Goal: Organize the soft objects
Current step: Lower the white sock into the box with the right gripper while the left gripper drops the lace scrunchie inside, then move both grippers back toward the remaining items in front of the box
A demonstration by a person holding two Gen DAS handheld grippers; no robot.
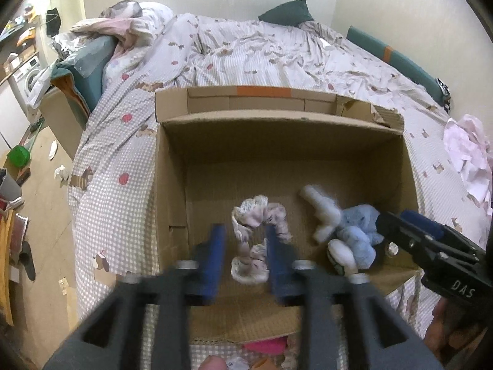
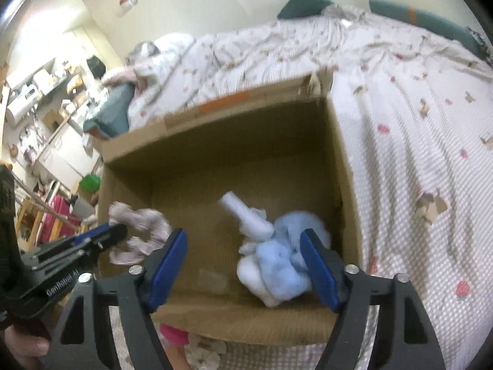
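An open cardboard box [image 1: 172,166] [image 2: 345,166] sits on the bed. Inside it lie a pale pink-and-white ruffled cloth ring [image 1: 258,234] [image 2: 141,234] and a blue-and-white plush toy [image 1: 348,231] [image 2: 277,262]. My left gripper [image 1: 245,240] is open above the box, its blue pads on either side of the ruffled cloth without holding it. My right gripper [image 2: 243,252] is open over the plush toy, which lies loose between and below the pads. Each gripper shows in the other's view, the right one [image 1: 409,228] and the left one [image 2: 104,234].
The bed has a checked, patterned duvet [image 1: 234,55] and a dark green pillow [image 1: 286,12]. A pink crumpled cloth [image 1: 471,160] lies right of the box. More soft items, one bright pink [image 1: 265,345], lie in front of the box. Cluttered floor and shelves are at left.
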